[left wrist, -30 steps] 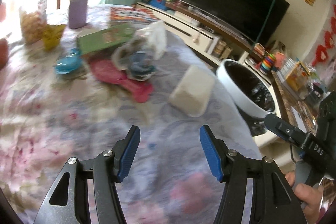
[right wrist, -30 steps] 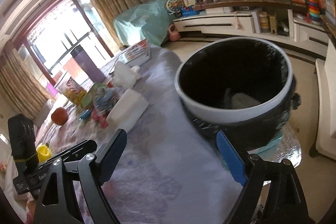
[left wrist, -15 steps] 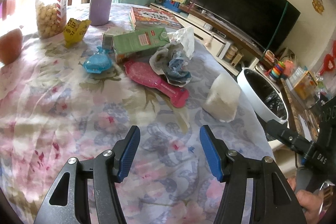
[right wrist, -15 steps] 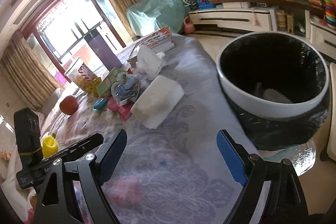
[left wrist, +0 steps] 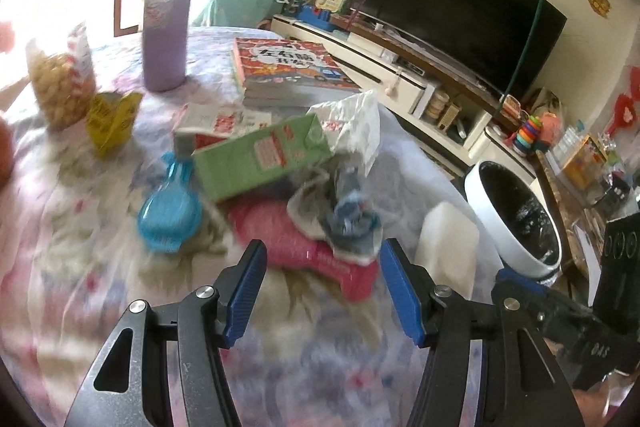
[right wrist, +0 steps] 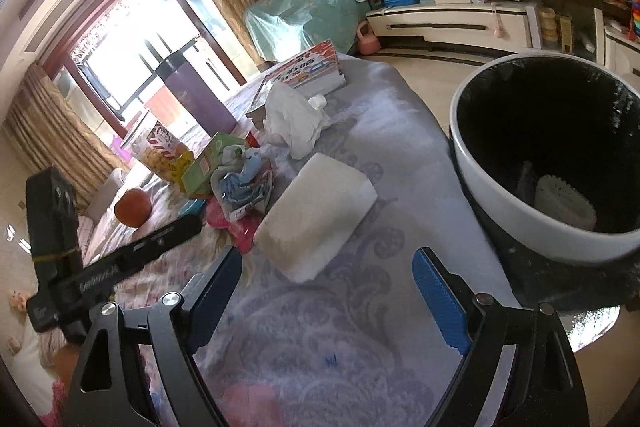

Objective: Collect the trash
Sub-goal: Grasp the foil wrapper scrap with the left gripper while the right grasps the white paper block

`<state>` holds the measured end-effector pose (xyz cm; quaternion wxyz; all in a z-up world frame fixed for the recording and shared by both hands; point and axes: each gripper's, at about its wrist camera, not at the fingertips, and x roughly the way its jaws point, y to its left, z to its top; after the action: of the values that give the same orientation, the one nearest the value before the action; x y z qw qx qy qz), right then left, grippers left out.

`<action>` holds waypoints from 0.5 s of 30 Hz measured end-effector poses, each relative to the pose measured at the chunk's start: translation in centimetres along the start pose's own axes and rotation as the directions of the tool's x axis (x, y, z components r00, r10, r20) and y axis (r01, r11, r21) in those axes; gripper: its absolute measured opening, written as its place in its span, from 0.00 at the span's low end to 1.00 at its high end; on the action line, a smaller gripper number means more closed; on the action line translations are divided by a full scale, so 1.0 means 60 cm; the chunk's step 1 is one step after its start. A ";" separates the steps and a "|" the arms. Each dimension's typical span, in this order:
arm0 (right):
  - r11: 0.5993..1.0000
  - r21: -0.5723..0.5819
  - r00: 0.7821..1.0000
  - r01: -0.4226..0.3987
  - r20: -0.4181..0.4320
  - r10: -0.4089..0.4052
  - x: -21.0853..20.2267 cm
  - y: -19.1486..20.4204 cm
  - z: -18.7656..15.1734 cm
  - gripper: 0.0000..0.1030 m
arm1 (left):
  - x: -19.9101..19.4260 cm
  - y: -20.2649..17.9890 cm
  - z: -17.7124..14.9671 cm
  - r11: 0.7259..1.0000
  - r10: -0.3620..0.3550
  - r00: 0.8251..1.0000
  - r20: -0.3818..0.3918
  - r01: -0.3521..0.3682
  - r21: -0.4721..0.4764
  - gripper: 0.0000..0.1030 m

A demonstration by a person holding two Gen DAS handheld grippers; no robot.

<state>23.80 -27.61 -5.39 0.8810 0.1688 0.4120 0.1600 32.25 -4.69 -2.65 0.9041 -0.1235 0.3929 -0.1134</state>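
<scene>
**Both jaws open and empty over the table**

Your left gripper stands partly open with nothing between its pads; your right gripper gapes wide, also empty. Just beyond your left fingertips lies the crumpled wrapper on a pink plastic piece, with the white tissue pack to its right. Behind sit a green carton and a crumpled white bag. Off the table's right edge stands the black-lined trash bin.

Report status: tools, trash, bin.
Left tool open, empty, facing crumpled wrapper. Right tool open, empty, near white pack. Bin beside table, path clear.
</scene>
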 end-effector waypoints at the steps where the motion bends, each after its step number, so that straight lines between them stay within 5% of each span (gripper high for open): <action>1: 1.000 -0.001 1.000 -0.001 -0.001 0.001 0.004 0.000 0.002 0.86 | 0.008 -0.001 0.002 1.000 0.000 1.000 -0.003 0.000 0.002 0.57; 7: 1.000 -0.009 1.000 -0.002 -0.022 0.002 0.027 0.000 0.011 0.80 | 0.065 0.000 0.023 0.999 -0.018 1.000 -0.024 0.018 0.036 0.52; 10: 1.000 -0.019 0.999 -0.002 -0.032 0.001 0.037 0.000 0.016 0.75 | 0.088 -0.003 0.027 0.997 -0.037 0.998 -0.043 0.040 0.065 0.22; 15: 1.000 -0.026 0.998 -0.017 -0.063 0.015 0.058 0.002 0.018 0.55 | 0.099 -0.011 0.021 0.993 -0.026 0.999 -0.039 0.031 0.113 0.10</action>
<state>26.74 -26.21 -7.01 0.8683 0.1555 0.4362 0.1778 37.04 -6.96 -5.68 0.9004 -0.0754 0.4011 -0.1507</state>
